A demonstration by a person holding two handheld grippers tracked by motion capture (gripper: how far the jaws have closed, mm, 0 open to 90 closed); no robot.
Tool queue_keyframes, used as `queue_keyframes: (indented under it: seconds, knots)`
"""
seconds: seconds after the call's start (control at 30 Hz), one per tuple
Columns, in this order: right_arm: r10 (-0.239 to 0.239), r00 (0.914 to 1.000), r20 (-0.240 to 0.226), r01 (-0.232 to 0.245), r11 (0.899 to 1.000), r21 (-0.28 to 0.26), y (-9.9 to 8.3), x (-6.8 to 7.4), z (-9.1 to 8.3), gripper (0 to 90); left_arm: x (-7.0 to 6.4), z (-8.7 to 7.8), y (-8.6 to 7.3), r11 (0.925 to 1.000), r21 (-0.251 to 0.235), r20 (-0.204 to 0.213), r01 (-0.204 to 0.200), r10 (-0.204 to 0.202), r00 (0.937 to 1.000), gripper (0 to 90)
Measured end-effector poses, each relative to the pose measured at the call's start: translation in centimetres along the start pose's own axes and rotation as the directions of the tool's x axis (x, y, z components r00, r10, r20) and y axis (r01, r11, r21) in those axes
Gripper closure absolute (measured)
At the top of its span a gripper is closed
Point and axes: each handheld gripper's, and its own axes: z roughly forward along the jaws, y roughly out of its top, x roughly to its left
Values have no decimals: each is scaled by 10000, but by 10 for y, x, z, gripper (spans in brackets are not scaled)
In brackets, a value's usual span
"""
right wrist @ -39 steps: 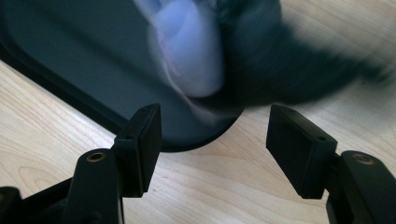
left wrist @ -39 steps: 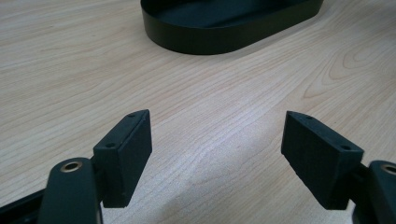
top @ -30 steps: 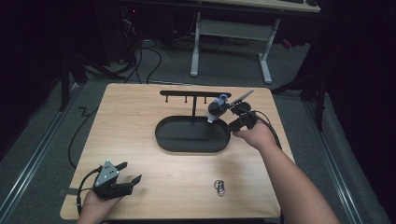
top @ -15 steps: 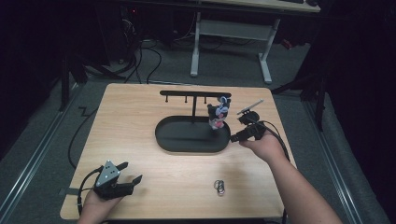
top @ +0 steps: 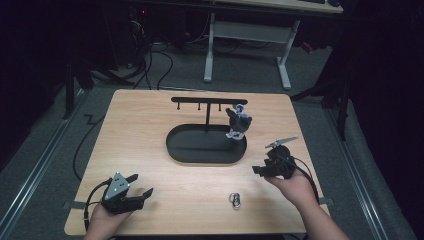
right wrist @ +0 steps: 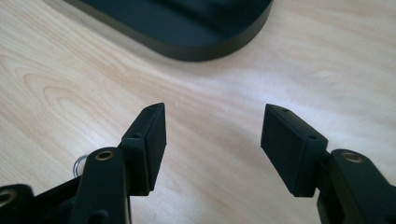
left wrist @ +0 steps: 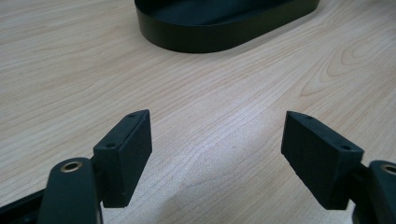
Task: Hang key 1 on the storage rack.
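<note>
step: judged from the scene, the right gripper (top: 260, 170) is going for the ring (top: 235, 199) on the table (top: 150, 150), likely to hang it on the stand (top: 209, 101) as the charm (top: 239, 122) already hangs.
how to do it well: bring the right gripper down toward the near edge and tilt it so the jaw tips meet the wood on either side of the ring; it lies flat and thin, so pinch across its edge, low, and close slowly so it does not skid away.
right jaws: wide apart, nothing between them, bare wood in the gap.
left jaws: the left gripper (top: 145, 194) rests at the near left corner, also wide and empty; best left parked there.
ring and jaws: in the high view the ring lies near the front edge, to the left of the right gripper and nearer the person, apart from it. in the right gripper view a sliver of the ring (right wrist: 79, 164) peeks out beside the left jaw, outside the gap, not touching so far as i can tell.
tray: the tray (top: 175, 150) sits beyond both grippers, well apart from the ring.
risk: a sideways nudge could push the ring off the edge.
</note>
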Motion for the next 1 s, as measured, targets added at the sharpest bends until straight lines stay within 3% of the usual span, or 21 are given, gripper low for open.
queue_keyframes:
  seconds: [0.27,0.47,0.57,0.6,0.63,0.67,0.73,0.8,0.87,1.0]
  knots:
    - [-138,9999,-6,137,9952,-965,-47,17,13,420,1,1,-1,10000,69,-47,64,-63,10000,253]
    - [-69,9996,-282,11,9798,-2001,-79,43,15,428,0,2,-2,9999,102,-90,77,-76,9999,253]
    - [48,9994,-332,-136,9634,-2677,-97,56,13,447,-1,3,-3,9998,167,-79,86,-85,9999,253]
    - [48,9994,-332,-136,9634,-2677,-97,56,13,447,-1,4,-3,9998,193,-90,78,-77,9999,253]
    - [398,9953,-887,-628,9596,-2741,-109,60,13,455,-2,5,-3,9998,190,-69,81,-80,9999,254]
    - [388,9940,-1019,-655,9597,-2733,-109,62,11,441,-2,5,-2,9998,182,-60,63,-62,10000,253]
    - [83,9965,-828,-314,9589,-2820,-107,68,10,439,-2,7,-2,9997,254,-61,35,-33,10000,253]
    - [139,9959,-893,-379,9613,-2730,-107,69,13,437,-2,7,-2,9996,274,-74,45,-42,10000,254]
    - [286,9906,-1339,-604,9688,-2403,-103,74,23,427,-3,7,-1,9997,230,-83,16,-14,10000,254]
    - [270,9904,-1358,-582,9713,-2308,-99,79,28,423,-3,6,-1,9997,235,-80,-46,48,10000,254]
